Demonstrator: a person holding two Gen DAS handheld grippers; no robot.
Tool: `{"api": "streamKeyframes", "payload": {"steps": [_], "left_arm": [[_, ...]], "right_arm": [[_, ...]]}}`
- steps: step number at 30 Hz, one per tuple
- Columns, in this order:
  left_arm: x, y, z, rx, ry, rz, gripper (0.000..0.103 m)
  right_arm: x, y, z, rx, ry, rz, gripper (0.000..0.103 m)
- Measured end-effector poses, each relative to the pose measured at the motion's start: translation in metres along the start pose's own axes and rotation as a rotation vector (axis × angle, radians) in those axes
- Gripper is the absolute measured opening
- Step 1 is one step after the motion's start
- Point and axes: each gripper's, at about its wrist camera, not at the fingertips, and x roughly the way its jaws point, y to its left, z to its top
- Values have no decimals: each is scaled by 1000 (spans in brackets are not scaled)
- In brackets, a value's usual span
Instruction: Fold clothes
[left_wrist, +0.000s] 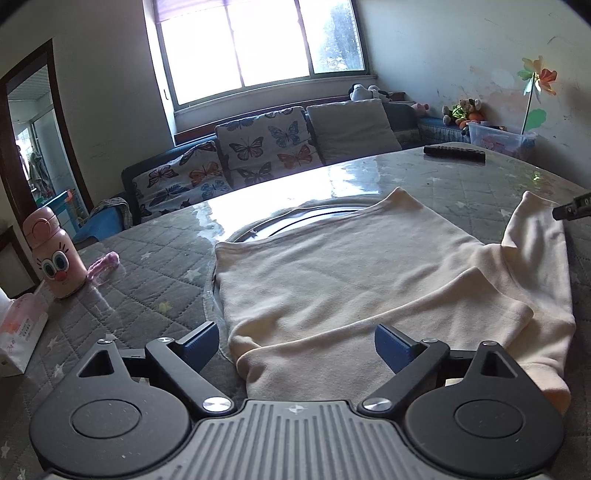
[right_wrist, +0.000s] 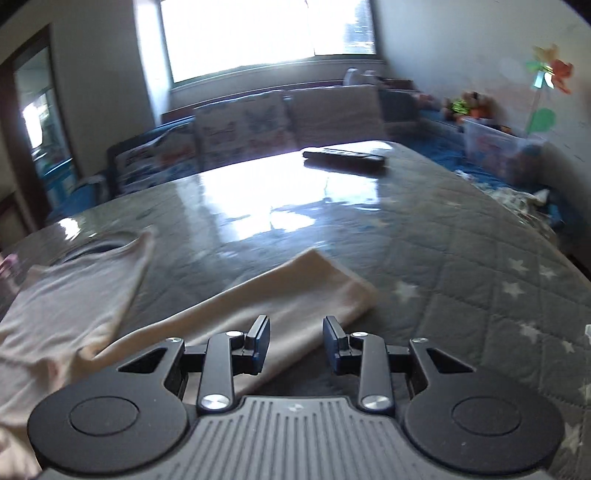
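Observation:
A cream long-sleeved top (left_wrist: 332, 269) lies flat on the grey quilted table (left_wrist: 147, 288). One sleeve is folded across its near edge, the other lies out to the right. My left gripper (left_wrist: 295, 341) is open, just above the near edge of the top, with nothing between its jaws. My right gripper (right_wrist: 295, 341) is open and empty above the outstretched sleeve (right_wrist: 295, 295). The top's body (right_wrist: 74, 295) is at the left in the right wrist view. Part of the right gripper (left_wrist: 572, 208) shows at the right edge of the left wrist view.
A pink cartoon bottle (left_wrist: 53, 254), a pink small item (left_wrist: 105, 264) and a tissue pack (left_wrist: 20, 328) stand at the table's left. A black remote (left_wrist: 454, 153) lies at the far edge. A round glass inset (left_wrist: 295, 221) lies under the top. A sofa (left_wrist: 258, 155) stands behind.

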Motion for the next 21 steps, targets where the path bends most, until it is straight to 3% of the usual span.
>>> {"api": "streamKeyframes", "payload": {"steps": [13, 18, 21], "left_arm": [[3, -2, -2, 0, 15, 0, 94], [3, -3, -2, -3, 15, -3, 94], [3, -4, -2, -4, 15, -5, 95]], "right_arm": [[29, -10, 6, 30, -43, -110, 30], [27, -8, 6, 28, -42, -96, 9], [17, -8, 8, 27, -57, -84, 8]]}}
